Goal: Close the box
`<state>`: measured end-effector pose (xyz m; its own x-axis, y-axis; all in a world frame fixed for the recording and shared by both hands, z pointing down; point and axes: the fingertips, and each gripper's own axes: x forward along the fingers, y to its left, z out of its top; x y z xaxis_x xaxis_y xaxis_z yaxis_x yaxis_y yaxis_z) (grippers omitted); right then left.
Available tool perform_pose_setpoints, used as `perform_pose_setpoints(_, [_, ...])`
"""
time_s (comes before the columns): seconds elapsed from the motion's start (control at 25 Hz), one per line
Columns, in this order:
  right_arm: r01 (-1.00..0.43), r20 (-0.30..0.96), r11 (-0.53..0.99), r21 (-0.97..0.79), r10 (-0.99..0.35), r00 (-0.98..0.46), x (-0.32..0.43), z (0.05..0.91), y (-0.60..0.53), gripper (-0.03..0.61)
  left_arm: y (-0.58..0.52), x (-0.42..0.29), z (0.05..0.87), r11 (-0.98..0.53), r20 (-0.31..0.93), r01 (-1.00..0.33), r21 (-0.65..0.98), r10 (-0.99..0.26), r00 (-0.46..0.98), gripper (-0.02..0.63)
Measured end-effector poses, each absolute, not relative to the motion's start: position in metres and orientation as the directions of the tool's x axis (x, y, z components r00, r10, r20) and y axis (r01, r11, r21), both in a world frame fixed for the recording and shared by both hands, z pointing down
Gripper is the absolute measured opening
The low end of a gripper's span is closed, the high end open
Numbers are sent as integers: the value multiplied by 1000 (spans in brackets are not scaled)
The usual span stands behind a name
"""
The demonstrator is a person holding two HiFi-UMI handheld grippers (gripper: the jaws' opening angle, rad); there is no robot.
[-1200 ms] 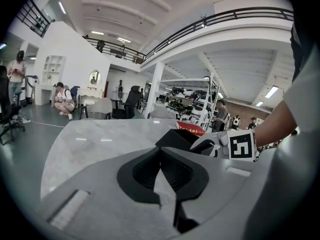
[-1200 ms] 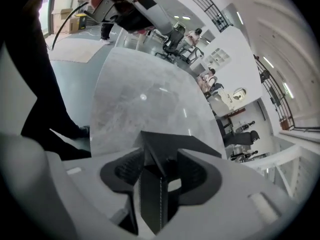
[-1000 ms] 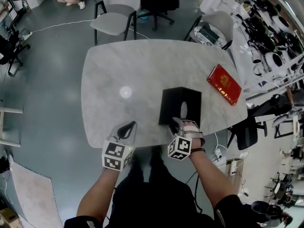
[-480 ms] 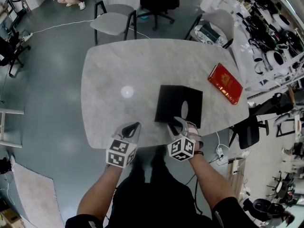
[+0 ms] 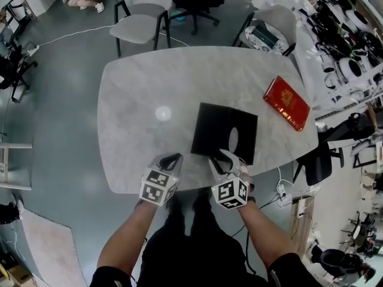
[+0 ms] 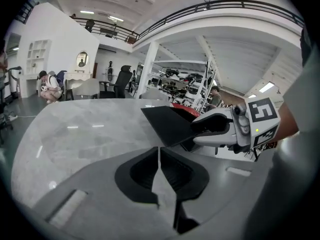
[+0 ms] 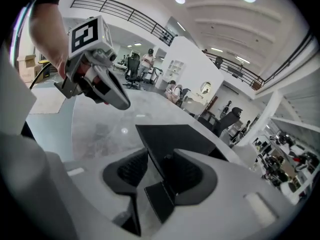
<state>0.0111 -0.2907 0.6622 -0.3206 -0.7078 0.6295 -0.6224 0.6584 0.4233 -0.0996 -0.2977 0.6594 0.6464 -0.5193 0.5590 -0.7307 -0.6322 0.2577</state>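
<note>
The black box [image 5: 224, 133] sits on the marble table [image 5: 137, 88] near its front edge, with its flat black lid [image 6: 167, 124] lifted at a slant above it. My right gripper [image 5: 221, 159] is at the lid's near edge. The lid [image 7: 175, 139] runs between its jaws and lies against the right one, with a gap to the left pad; these jaws have just been closing a little. In the left gripper view the right gripper [image 6: 225, 129] shows at the lid's edge. My left gripper [image 5: 172, 159] is shut and empty, just left of the box over the table edge.
A red book [image 5: 287, 102] lies on the table at the right, beyond the box. Chairs [image 5: 140, 17] stand at the table's far side. A person crouches on the floor far off [image 6: 47, 86]. The table's left half [image 5: 131, 124] holds only a light reflection.
The lid has tipped over and now covers more of the box. The right gripper has rolled with it. The left gripper has come down and forward to the table's front edge.
</note>
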Motion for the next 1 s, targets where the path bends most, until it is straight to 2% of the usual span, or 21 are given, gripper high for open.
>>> perform_pose_setpoints(0.04, [-632,624,654,416,-711,-325,11,662,-292,160,-300,-95,663,-644,564,-721,255,-506,652,14])
perform_pose_setpoints(0.12, [-647,615,646,405,-716,-330,11,661,-294,160,-304,-87,673,-668,574,-700,252,-479,664,101])
perform_pose_setpoints(0.2, [-656,607,641,398,-720,-336,13,660,-296,160,-308,-79,681,-687,580,-683,246,-461,672,124])
perform_pose_setpoints(0.56, [-683,583,621,384,-737,-341,18,659,-299,160,-324,-58,691,-735,629,-653,183,-423,652,118])
perform_pose_setpoints(0.76, [-700,589,617,359,-731,-343,21,656,-299,144,-329,-56,682,-732,609,-662,162,-454,651,80])
perform_pose_setpoints(1.0, [-737,576,578,349,-753,-318,42,634,-289,143,-326,-52,656,-750,572,-640,169,-454,683,77])
